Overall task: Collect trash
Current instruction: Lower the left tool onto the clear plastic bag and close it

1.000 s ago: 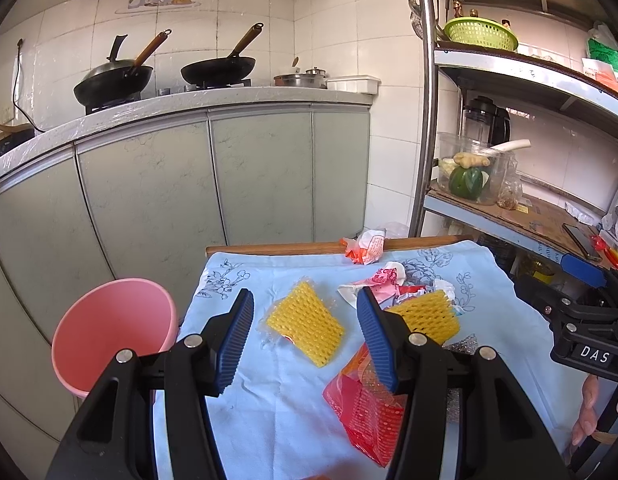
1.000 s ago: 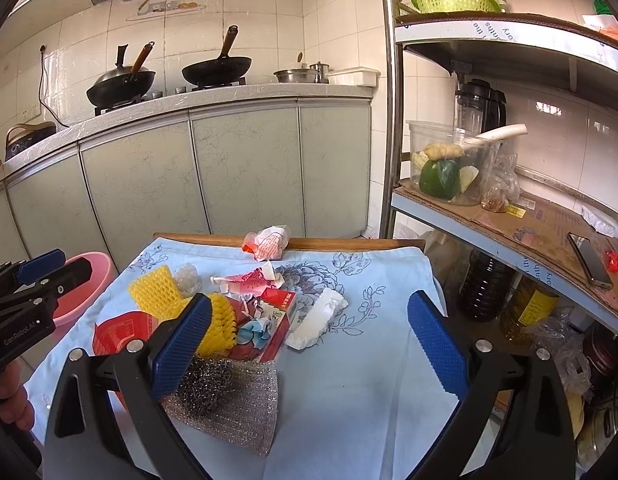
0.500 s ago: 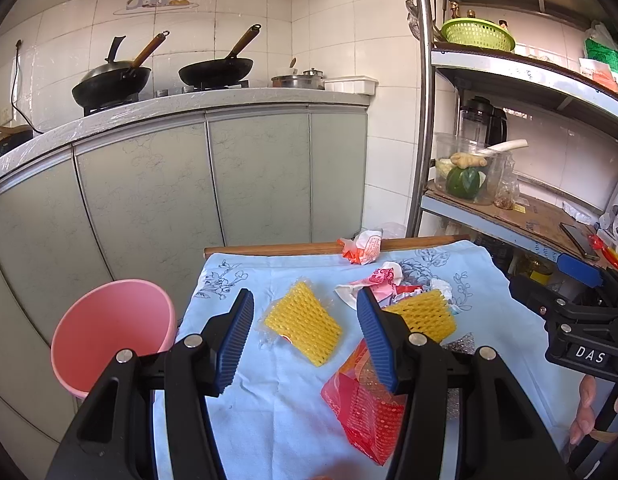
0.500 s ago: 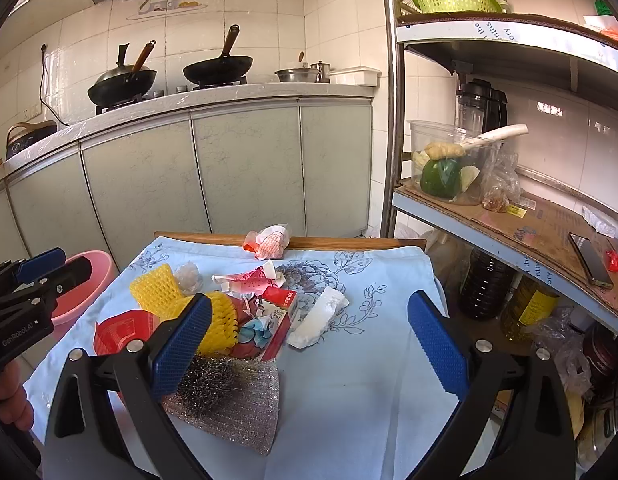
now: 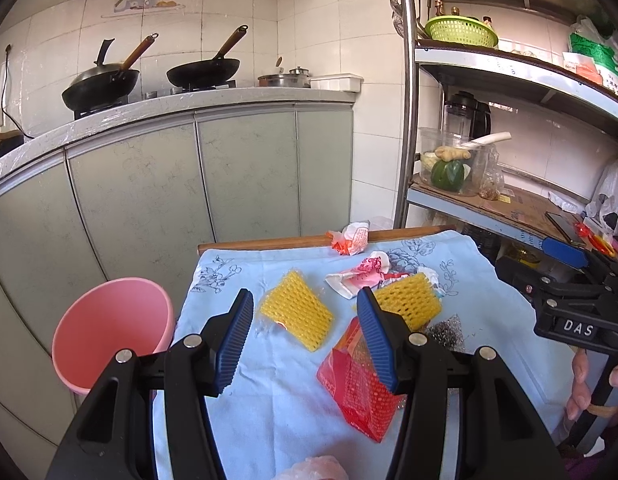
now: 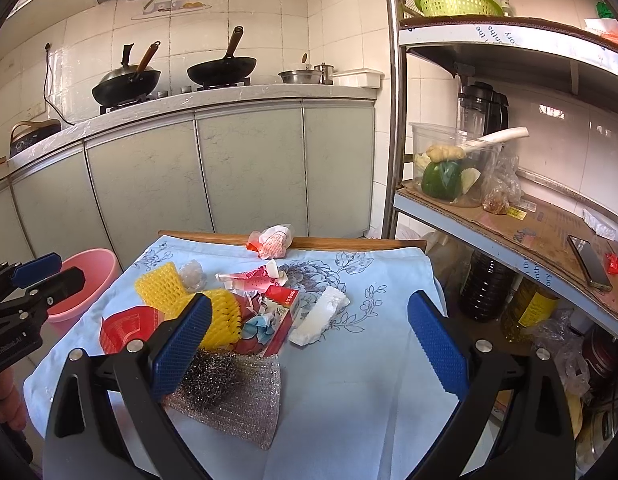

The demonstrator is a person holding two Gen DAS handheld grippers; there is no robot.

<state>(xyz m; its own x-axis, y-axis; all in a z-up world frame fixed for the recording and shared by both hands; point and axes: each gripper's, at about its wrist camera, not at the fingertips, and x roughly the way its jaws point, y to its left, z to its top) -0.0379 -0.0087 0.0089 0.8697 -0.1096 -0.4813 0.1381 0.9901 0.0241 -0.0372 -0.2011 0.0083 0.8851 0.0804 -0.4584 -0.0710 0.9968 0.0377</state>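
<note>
Trash lies on a light blue tablecloth (image 5: 269, 392) (image 6: 349, 380): two yellow foam nets (image 5: 296, 315) (image 5: 409, 300) (image 6: 159, 288), a red mesh bag (image 5: 361, 392) (image 6: 125, 326), crumpled wrappers (image 5: 351, 236) (image 6: 271, 238), a white foam piece (image 6: 321, 314), a small carton (image 6: 281, 312) and a steel scourer on silver mesh (image 6: 229, 388). A pink bin (image 5: 109, 328) (image 6: 87, 280) stands left of the table. My left gripper (image 5: 305, 340) is open and empty above the yellow net. My right gripper (image 6: 309, 344) is wide open and empty over the pile.
Kitchen cabinets with woks (image 5: 201, 72) stand behind the table. A metal shelf rack (image 6: 509, 216) with a container of vegetables, bottles and a phone stands to the right. The table's wooden far edge (image 5: 289, 242) shows.
Both grippers stay open and nearly still. The left view has shifted very slightly closer to the table.
</note>
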